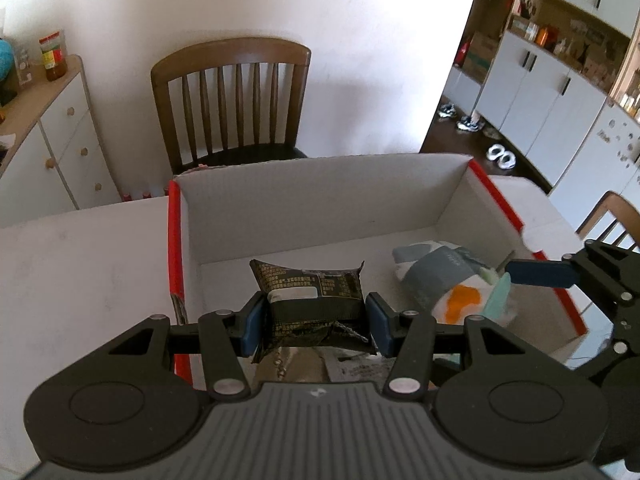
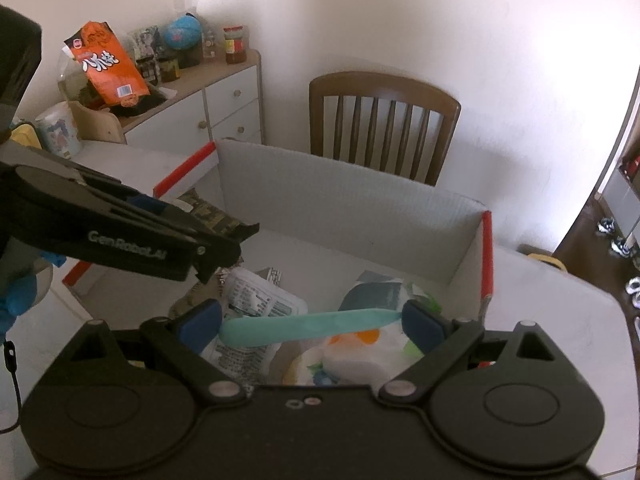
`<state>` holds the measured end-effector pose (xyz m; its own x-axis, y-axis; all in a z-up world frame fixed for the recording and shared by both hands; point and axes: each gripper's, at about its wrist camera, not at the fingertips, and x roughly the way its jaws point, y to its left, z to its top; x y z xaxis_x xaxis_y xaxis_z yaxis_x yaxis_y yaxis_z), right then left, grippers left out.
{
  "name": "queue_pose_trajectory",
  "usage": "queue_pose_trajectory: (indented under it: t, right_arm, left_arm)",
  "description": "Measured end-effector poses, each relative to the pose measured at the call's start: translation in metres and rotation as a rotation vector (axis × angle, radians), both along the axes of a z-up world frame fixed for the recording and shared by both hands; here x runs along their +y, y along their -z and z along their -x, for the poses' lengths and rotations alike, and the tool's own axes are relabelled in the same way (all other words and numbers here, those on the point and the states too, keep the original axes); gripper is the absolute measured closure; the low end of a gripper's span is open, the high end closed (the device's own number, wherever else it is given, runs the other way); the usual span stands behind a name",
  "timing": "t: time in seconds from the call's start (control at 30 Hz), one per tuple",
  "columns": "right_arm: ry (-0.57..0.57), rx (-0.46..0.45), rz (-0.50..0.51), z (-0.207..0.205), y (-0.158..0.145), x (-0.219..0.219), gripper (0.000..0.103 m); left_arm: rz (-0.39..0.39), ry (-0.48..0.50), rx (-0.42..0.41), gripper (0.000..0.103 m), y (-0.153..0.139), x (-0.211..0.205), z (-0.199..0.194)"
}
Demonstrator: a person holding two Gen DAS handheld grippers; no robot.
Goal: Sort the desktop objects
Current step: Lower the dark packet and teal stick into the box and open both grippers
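My left gripper [image 1: 316, 322] is shut on a dark snack packet [image 1: 310, 300] and holds it above the white cardboard box with red edges [image 1: 320, 208]. My right gripper [image 2: 312, 326] spans a long teal object [image 2: 308, 326] lying crosswise between its blue pads [image 2: 200, 326]; both ends touch the pads. It hovers over the box's right part. In the box lie a grey and white tissue pack with an orange patch [image 1: 448, 284] and a white printed packet [image 2: 256, 300]. The right gripper also shows in the left wrist view [image 1: 508, 278].
The box stands on a white table [image 1: 80, 264]. A brown wooden chair [image 1: 236, 100] stands behind the box. A white cabinet [image 2: 216, 104] with jars, a globe and an orange bag [image 2: 106, 64] is at the left. A roll of paper [image 2: 58, 130] sits nearby.
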<state>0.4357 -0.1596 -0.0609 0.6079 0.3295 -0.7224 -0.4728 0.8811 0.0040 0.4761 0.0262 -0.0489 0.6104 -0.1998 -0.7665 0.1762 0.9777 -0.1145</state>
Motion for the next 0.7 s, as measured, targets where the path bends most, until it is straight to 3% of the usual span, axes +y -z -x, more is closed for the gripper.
queue_pose_trajectory:
  t: [0.7]
  right_arm:
    - [0.007, 0.054, 0.008, -0.007, 0.023, 0.010, 0.006]
  left_arm:
    - [-0.078, 0.029, 0.062, 0.050, 0.027, -0.004, -0.027]
